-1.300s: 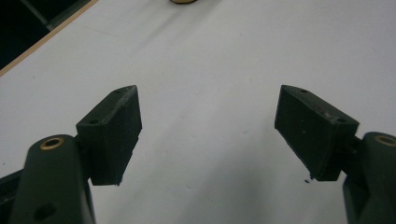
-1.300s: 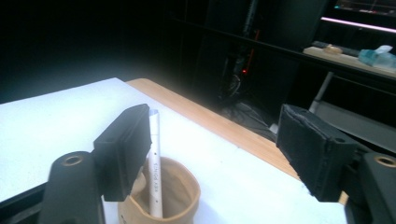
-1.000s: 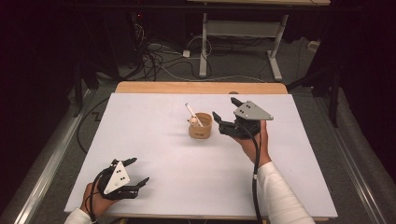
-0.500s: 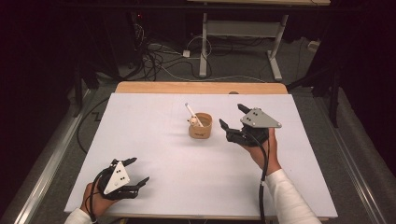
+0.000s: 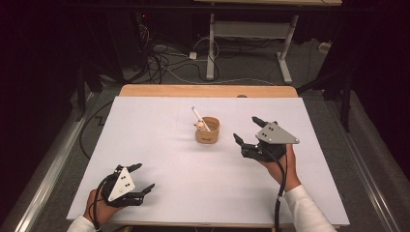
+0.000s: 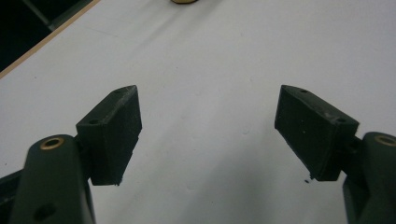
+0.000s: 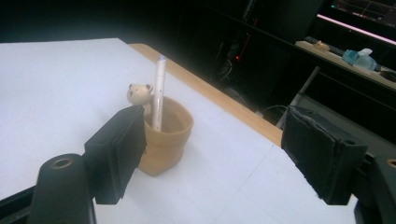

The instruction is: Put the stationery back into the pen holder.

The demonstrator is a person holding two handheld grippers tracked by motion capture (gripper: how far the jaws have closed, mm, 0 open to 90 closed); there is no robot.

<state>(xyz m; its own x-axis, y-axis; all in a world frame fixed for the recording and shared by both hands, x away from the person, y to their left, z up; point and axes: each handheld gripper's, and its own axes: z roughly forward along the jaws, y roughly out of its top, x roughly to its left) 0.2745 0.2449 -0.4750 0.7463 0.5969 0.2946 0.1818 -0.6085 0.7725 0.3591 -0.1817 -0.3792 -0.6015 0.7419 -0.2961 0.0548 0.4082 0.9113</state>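
Note:
A small tan pot (image 5: pixel 208 130) stands near the middle of the white table (image 5: pixel 159 145). A white pen (image 5: pixel 199 117) leans out of it, and a little bear figure (image 5: pixel 198 125) sits at its rim. In the right gripper view the pot (image 7: pixel 166 135), the pen (image 7: pixel 159 98) and the bear (image 7: pixel 139 94) lie just beyond the left jaw. My right gripper (image 5: pixel 249 130) hangs open a short way right of the pot, holding nothing. At the front left corner my left gripper (image 5: pixel 141 178) is open and empty over bare table (image 6: pixel 205 70).
The table's wooden far edge (image 5: pixel 208 90) shows behind the white top. Beyond it are cables on the floor (image 5: pixel 159 63) and the legs of another desk (image 5: pixel 210 48). Dark floor surrounds both sides.
My right gripper has drawn back from the pot, moving right and toward the front. The left gripper has stayed put.

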